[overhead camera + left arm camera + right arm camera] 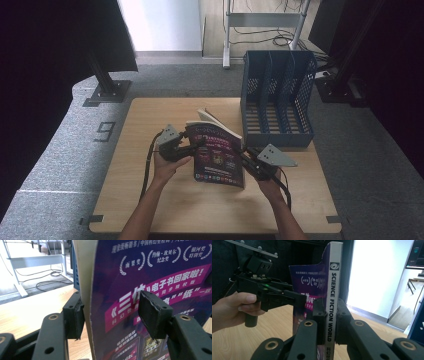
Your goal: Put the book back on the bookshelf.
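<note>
A paperback book [217, 152] with a purple cover stands upright on the wooden table [150, 200], its front cover facing me and some pages fanned at the top. In the right gripper view my right gripper [329, 312] is shut on its white spine [334, 285], which reads "SCIENCE FICTION WORLD". My left gripper [115, 313] straddles the book's other edge [86, 277] with the jaws spread. One pad [75, 315] sits next to the page block, the other pad [155, 312] stands off the cover [150, 270]. From above, the left gripper [197, 145] is at the book's left and the right gripper [245, 155] at its right.
A blue mesh file rack [277, 95] with several upright slots stands at the table's far right, just behind the book. Bare tabletop lies to the left and in front. Grey carpet, a metal stand [107, 85] and cables lie beyond the table.
</note>
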A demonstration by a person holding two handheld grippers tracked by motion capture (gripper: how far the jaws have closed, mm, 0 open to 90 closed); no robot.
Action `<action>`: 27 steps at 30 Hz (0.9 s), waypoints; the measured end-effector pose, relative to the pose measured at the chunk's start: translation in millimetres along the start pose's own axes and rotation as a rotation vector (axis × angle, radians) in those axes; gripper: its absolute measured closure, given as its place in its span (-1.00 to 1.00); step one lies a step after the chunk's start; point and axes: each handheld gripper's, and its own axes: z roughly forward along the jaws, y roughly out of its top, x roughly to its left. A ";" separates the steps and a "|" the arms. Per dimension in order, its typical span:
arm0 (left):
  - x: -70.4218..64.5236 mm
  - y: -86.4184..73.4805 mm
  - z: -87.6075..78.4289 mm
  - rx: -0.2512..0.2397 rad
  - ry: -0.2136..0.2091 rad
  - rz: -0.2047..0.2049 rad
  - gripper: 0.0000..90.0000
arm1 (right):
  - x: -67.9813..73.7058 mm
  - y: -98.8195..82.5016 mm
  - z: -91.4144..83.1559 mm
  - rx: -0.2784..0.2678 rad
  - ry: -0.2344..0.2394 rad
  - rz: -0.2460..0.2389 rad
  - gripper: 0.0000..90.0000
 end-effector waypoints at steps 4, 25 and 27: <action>0.7 1.4 -3.4 -0.012 -0.014 -0.005 0.12 | -1.6 -0.3 -0.4 0.003 -0.001 0.009 0.81; 0.7 1.8 -1.0 -0.004 -0.031 -0.007 -0.08 | -2.7 4.2 -5.0 0.038 0.050 -0.015 0.80; -0.6 4.2 1.3 0.006 -0.036 -0.001 -0.13 | -2.3 4.3 -5.2 0.038 0.054 -0.016 0.80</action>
